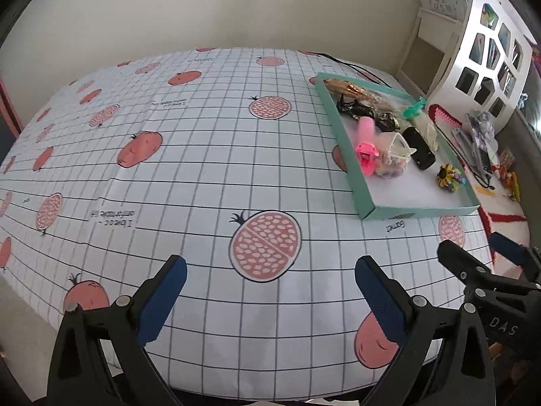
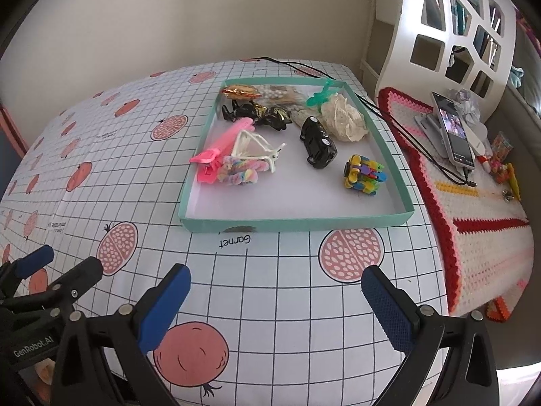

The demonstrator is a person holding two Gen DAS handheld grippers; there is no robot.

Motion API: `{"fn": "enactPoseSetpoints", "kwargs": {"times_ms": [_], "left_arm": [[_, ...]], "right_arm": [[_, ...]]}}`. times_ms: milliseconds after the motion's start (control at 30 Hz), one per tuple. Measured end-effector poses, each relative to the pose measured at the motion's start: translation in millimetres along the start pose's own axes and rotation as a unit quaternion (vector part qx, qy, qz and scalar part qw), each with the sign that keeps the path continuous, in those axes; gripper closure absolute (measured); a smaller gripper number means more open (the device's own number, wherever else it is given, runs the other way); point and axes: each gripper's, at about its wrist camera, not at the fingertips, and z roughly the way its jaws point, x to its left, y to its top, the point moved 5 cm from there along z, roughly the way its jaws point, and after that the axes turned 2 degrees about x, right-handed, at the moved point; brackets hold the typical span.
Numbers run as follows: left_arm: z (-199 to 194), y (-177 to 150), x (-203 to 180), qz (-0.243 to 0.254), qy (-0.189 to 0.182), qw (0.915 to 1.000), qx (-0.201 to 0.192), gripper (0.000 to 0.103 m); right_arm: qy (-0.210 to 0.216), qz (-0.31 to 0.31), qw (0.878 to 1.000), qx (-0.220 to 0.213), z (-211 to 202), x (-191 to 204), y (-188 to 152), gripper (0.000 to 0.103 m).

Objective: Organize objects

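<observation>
A shallow teal tray (image 2: 297, 223) sits on the gridded pomegranate-print cloth (image 2: 270, 287). It holds a pink hair clip (image 2: 216, 155), a white claw clip (image 2: 257, 149), a pastel scrunchie (image 2: 236, 174), a black toy car (image 2: 318, 142), a multicoloured block toy (image 2: 363, 176), black and gold clips (image 2: 260, 113), a cream lace piece (image 2: 345, 118) and a teal clip (image 2: 319, 96). The tray (image 1: 358, 182) also shows at the right of the left wrist view. My left gripper (image 1: 270, 301) is open and empty over the cloth. My right gripper (image 2: 275, 308) is open and empty, in front of the tray.
A crocheted red and white mat (image 2: 473, 203) lies right of the tray with a phone on a stand (image 2: 454, 132), a cable (image 2: 436, 162) and small trinkets (image 2: 503, 169). A white cut-out basket (image 2: 453, 34) stands behind it. A wall runs along the back.
</observation>
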Motion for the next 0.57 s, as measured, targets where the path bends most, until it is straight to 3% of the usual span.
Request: {"fn": "enactPoseSetpoints", "kwargs": {"times_ms": [367,567], "left_arm": [[-1,-1,9,-0.012,0.02,0.9997,0.002,0.003],[-8,1,11,-0.01,0.033,0.9992,-0.019,0.003]], "right_arm": [[0.002,-0.002,1.0,-0.003,-2,2,-2,0.001],[0.002,-0.002,1.0,-0.003,-3,2,-2,0.001]]}}
